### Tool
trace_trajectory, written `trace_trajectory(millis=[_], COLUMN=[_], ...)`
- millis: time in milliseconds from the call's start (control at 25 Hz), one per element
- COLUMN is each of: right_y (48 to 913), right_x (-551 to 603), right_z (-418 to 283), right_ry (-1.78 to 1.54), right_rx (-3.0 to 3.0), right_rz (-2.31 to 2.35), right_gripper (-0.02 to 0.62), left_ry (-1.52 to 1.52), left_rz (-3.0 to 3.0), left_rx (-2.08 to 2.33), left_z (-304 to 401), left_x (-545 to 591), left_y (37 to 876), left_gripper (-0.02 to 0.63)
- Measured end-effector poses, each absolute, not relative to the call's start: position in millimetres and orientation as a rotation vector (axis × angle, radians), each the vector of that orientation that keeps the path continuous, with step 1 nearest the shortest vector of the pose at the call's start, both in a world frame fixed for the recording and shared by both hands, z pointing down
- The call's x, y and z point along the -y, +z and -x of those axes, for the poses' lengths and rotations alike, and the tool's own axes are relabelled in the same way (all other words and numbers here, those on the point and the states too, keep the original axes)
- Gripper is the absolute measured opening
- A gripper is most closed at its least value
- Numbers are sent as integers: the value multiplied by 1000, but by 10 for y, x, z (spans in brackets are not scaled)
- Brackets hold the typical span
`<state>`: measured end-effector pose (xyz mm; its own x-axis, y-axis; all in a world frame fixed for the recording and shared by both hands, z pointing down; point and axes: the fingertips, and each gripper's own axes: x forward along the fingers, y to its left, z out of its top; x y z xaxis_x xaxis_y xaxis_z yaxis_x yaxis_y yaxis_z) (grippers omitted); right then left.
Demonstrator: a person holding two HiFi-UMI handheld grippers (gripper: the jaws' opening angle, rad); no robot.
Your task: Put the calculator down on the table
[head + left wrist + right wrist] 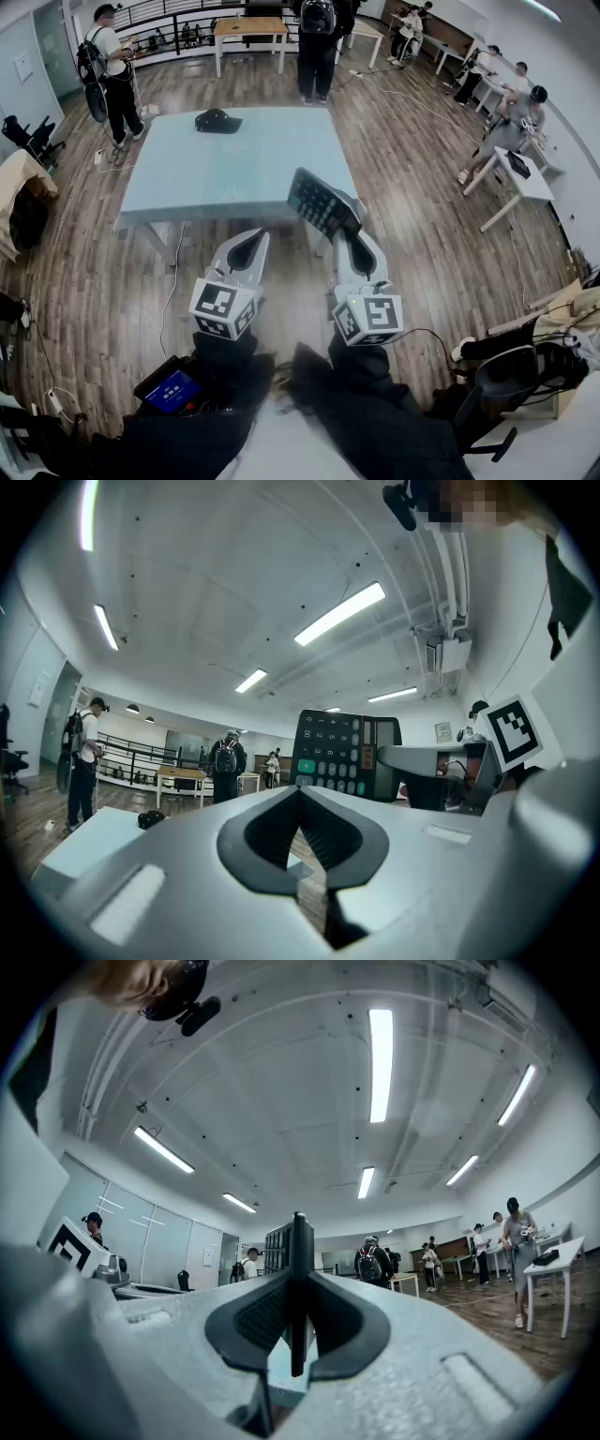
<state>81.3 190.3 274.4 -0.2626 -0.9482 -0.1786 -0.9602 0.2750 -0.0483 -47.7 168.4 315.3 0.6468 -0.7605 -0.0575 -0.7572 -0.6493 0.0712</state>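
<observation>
A black calculator (322, 202) is held in the air over the near right edge of the light blue table (234, 159), tilted, keys facing left. My right gripper (349, 234) is shut on its lower end. In the right gripper view the calculator (298, 1241) stands edge-on between the pads of that gripper (296, 1288). My left gripper (253, 239) hovers to the left of it, in front of the table's near edge, shut with nothing in it. The left gripper view shows its jaws (300, 794) closed and the calculator's keypad (342, 754) to the right.
A black cap (217, 120) lies at the far side of the table. Beyond the table stand a person with a backpack (319, 42) and another at the left (112, 70). A wooden table (249, 28) is at the back, and white desks (520, 178) with people at the right. Cables run over the wooden floor.
</observation>
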Motion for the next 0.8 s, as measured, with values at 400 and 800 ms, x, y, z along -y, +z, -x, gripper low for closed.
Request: trace_trajectory(millis=[400, 800], right_y=[2845, 2910], right_x=[-1863, -1892], right_z=[-810, -906], right_ry=[84, 46], right_rx=[-2361, -2353], right_rz=[1790, 1776], right_gripper=[43, 44], left_ry=[-111, -90], left_rz=[-2797, -2792], left_rx=[1289, 1282], left_z=[504, 388], left_x=[-1653, -1705], left_y=[3227, 3270], left_gripper=[-5, -5])
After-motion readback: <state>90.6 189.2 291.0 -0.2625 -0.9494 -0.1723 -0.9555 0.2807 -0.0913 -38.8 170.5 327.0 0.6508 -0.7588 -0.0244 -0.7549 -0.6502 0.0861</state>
